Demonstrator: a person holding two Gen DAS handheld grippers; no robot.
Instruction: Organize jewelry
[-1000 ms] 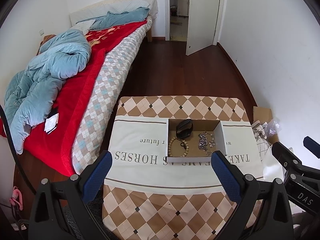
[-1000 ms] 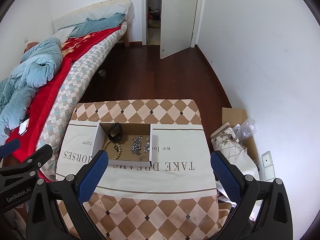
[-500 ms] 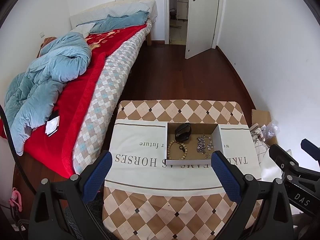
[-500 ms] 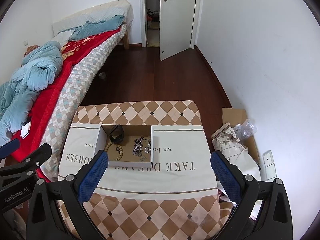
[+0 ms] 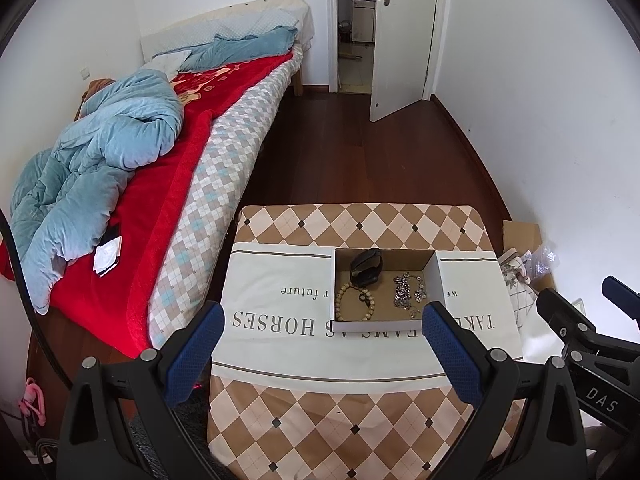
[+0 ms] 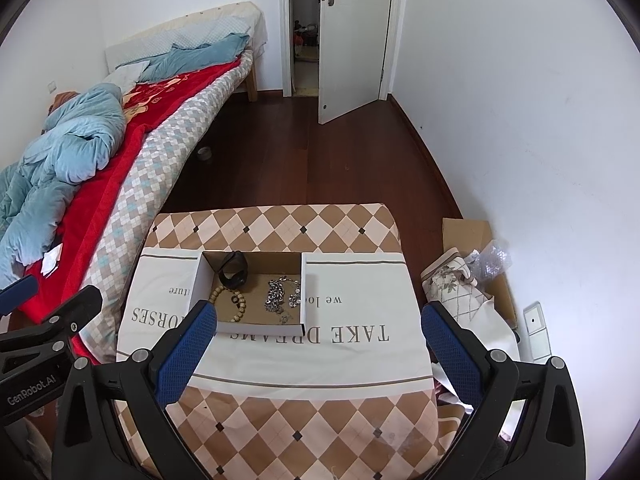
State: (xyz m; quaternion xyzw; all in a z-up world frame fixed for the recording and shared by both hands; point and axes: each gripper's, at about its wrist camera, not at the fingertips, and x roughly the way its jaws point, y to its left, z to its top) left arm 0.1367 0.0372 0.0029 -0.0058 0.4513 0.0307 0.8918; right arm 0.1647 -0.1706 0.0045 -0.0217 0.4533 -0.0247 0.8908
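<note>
— What did the room look like from where you were driving?

— A bedroom: a table (image 5: 360, 420) in a checkered cloth beside a bed (image 5: 224, 152). A shallow cardboard box (image 5: 384, 325) sat on the table's middle, holding a bead bracelet (image 5: 356, 303), a dark band (image 5: 366, 267) behind it and tangled silver chains (image 5: 406, 291) to their right.

— And your tools?

— I had my left gripper (image 5: 320, 330) and right gripper (image 6: 318, 330) both spread wide, empty, above the table's near side, well short of the jewelry
</note>
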